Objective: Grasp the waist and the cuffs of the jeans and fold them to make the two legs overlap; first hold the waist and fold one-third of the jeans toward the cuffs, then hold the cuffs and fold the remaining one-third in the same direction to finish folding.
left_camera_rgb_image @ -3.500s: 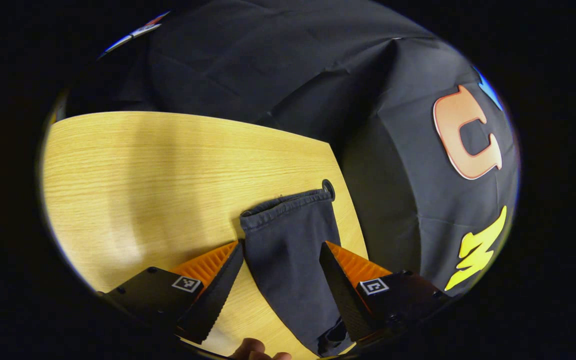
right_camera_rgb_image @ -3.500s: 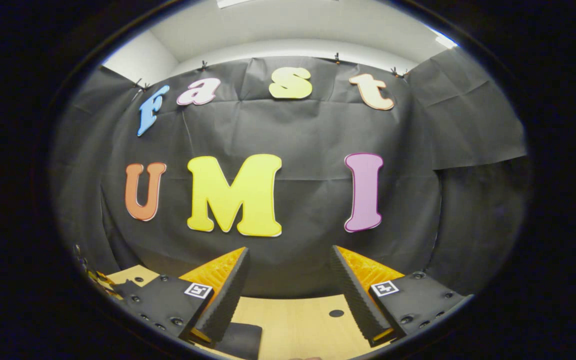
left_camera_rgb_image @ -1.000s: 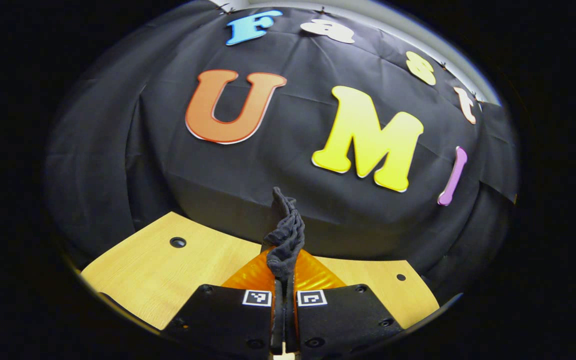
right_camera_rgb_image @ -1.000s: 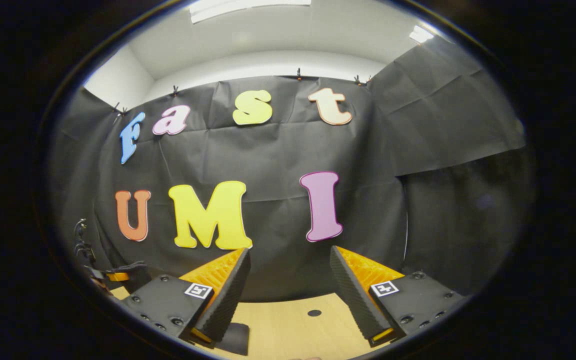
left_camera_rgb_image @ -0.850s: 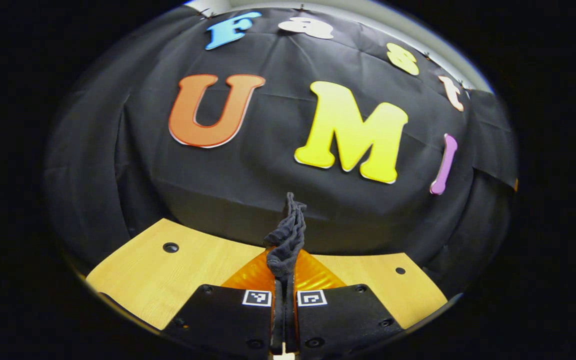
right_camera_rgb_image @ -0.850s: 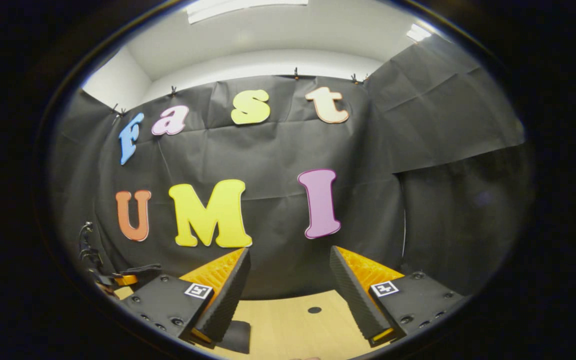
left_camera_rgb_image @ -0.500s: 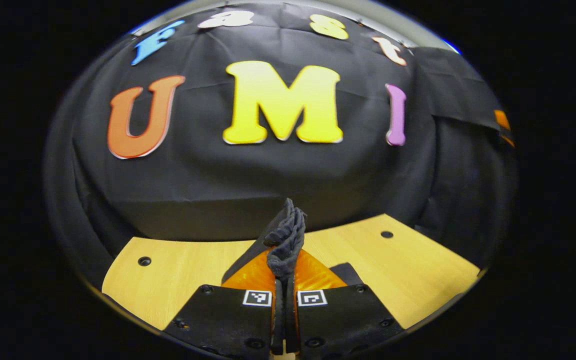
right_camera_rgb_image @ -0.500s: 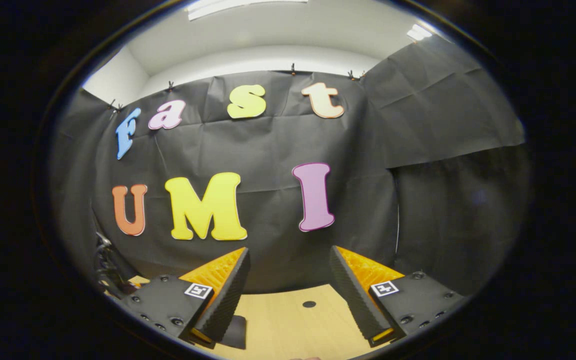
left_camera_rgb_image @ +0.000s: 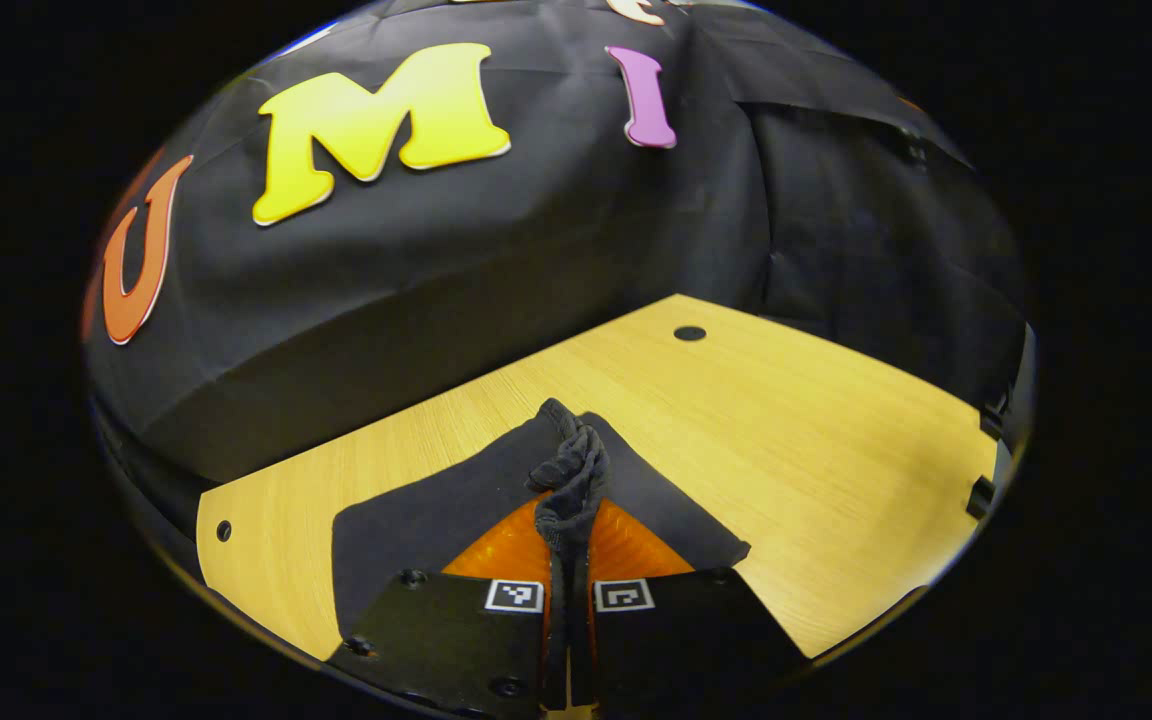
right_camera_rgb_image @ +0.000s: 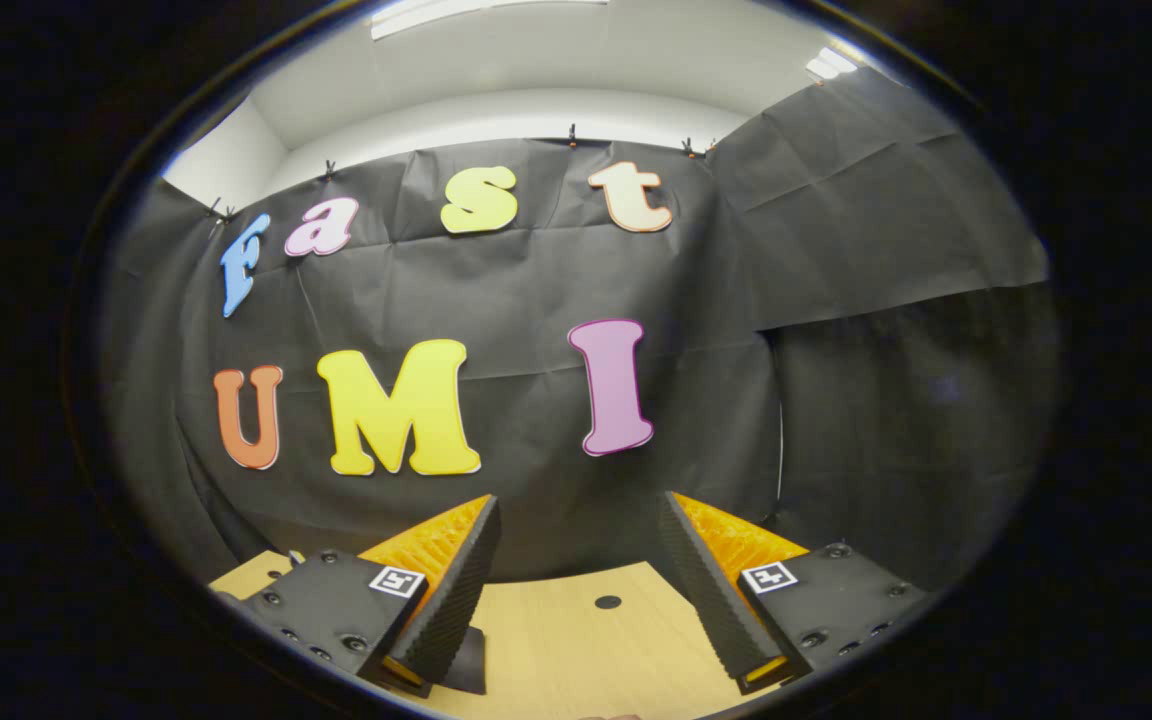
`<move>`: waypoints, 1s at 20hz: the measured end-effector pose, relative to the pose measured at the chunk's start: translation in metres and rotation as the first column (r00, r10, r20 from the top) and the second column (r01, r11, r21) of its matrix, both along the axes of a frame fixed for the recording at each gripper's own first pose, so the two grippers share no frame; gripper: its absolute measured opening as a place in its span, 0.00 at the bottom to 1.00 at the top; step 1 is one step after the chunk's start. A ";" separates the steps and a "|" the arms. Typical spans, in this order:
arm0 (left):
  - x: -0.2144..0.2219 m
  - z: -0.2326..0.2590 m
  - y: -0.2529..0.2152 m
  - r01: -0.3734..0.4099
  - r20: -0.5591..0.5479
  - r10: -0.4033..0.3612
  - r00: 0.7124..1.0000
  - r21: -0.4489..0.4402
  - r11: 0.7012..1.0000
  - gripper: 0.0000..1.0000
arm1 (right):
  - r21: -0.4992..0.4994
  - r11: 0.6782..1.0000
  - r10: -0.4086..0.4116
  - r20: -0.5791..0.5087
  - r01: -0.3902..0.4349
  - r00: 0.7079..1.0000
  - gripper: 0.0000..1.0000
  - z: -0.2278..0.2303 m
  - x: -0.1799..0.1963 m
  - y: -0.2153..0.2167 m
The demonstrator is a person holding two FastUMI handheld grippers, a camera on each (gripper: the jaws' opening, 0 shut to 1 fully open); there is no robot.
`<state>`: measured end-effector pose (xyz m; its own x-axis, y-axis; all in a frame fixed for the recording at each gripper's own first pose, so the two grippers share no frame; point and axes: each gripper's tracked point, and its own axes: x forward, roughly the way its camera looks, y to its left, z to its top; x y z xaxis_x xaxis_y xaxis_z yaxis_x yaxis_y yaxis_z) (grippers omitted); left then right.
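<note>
Now, left gripper view: left gripper (left_camera_rgb_image: 568, 560) is clamped on a bunched edge of the jeans (left_camera_rgb_image: 416, 520), lifted so the cloth trails on the table (left_camera_rgb_image: 816, 450), likely mid-fold; tilted down | right gripper view: right gripper (right_camera_rgb_image: 576, 580) gapes empty, level, above the table.

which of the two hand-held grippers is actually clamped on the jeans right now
The left hand-held gripper: its fingers are closed together on a bunched fold of the dark jeans. The right hand-held gripper is spread open with nothing between its fingers.
</note>
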<state>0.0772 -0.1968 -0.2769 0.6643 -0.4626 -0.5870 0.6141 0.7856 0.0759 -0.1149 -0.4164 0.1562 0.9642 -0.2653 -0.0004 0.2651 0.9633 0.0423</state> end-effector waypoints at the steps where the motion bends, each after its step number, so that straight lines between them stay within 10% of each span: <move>1: -0.003 -0.010 -0.005 0.021 -0.003 -0.021 1.000 0.023 1.000 0.05 | 0.003 1.000 -0.007 -0.004 0.007 1.000 0.94 -0.002 -0.001 -0.003; 11: -0.021 -0.056 -0.015 0.155 -0.107 -0.145 0.984 0.094 0.983 0.10 | 0.006 1.000 -0.022 -0.042 0.023 0.999 0.99 -0.012 0.007 -0.007; 12: -0.017 -0.057 -0.015 0.143 -0.096 -0.133 0.986 0.104 0.984 0.36 | 0.001 1.000 -0.015 -0.044 0.015 0.999 0.99 -0.012 0.009 -0.004; 16: -0.009 -0.050 -0.003 0.090 -0.083 -0.082 0.993 0.099 0.991 0.89 | -0.031 1.000 -0.007 -0.064 0.005 0.998 0.94 -0.019 0.016 -0.001; 20: -0.015 -0.018 -0.021 0.077 -0.075 -0.079 0.994 -0.028 0.997 0.98 | -0.030 1.000 -0.003 -0.081 0.001 0.997 0.99 -0.025 0.025 0.000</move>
<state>0.0626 -0.2176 -0.2947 0.5792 -0.5263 -0.6225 0.6769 0.7360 0.0076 -0.0900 -0.4159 0.1314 0.9607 -0.2685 -0.0702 0.2687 0.9632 -0.0081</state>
